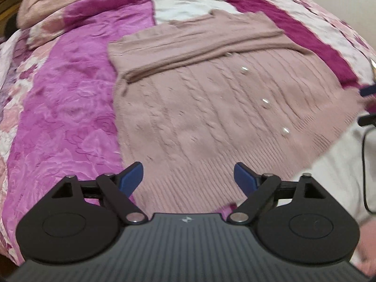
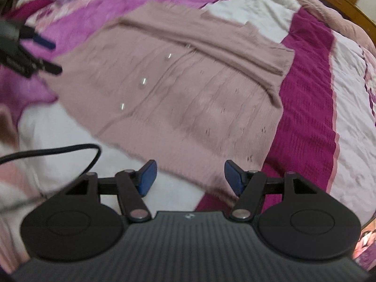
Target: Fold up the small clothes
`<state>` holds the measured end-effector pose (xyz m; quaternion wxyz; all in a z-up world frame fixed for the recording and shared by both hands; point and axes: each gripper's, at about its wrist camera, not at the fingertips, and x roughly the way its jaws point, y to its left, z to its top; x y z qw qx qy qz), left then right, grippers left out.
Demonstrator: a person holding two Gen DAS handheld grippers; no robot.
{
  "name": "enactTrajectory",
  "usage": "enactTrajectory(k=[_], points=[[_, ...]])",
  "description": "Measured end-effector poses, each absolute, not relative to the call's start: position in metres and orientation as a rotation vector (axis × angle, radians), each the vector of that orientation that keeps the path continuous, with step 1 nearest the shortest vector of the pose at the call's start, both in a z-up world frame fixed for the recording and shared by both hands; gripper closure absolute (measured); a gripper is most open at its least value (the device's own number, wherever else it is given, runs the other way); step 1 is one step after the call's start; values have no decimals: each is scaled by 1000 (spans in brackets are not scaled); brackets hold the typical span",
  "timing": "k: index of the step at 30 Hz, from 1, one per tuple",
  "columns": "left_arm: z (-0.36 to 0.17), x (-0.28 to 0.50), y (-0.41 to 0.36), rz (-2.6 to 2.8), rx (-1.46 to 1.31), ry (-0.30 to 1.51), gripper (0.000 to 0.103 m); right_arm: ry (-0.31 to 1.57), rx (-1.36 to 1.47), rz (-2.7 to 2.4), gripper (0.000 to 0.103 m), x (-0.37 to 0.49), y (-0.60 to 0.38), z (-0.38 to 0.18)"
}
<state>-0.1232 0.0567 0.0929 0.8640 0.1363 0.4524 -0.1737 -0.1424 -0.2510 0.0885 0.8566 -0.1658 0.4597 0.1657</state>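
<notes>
Pink cardigan (image 1: 211, 108) fills the frame's centre, hem nearest both spread, empty grippers: left (image 1: 189, 178), right (image 2: 189, 176).

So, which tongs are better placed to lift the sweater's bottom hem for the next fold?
Left. The left tongs hover open right over the sweater's ribbed hem; the right tongs sit mostly off its corner.

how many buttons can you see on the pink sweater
3, in a diagonal line down the sweater front: top button, middle button, bottom button near the ribbed hem. The sleeve folded across the chest may hide more.
</notes>
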Motion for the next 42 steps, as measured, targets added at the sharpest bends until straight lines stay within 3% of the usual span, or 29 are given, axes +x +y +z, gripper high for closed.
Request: enactTrajectory(k=[4, 7, 15, 22, 33, 39, 41, 42], points=[[88, -134, 50, -406, 341, 951, 8, 994, -459, 338, 36, -148, -249, 77], [75, -134, 44, -413, 385, 993, 8, 975, -508, 316, 24, -147, -246, 69], [35, -138, 17, -430, 584, 1034, 5, 941, -531, 311, 24, -133, -240, 54], [28, -119, 16, -353, 566, 1025, 4, 945, -488, 282, 24, -121, -241, 43], [22, -121, -7, -274, 708, 852, 5, 908, -421, 252, 25, -118, -244, 40], [20, -111, 5, -265, 603, 893, 5, 868, -427, 263, 41, -124, -241, 42], [19, -110, 7, -274, 591, 885, 6, 852, -426, 254, 60, -125, -240, 43], [19, -109, 9, -280, 585, 879, 6, 848, -419, 245, 65, -124, -240, 44]])
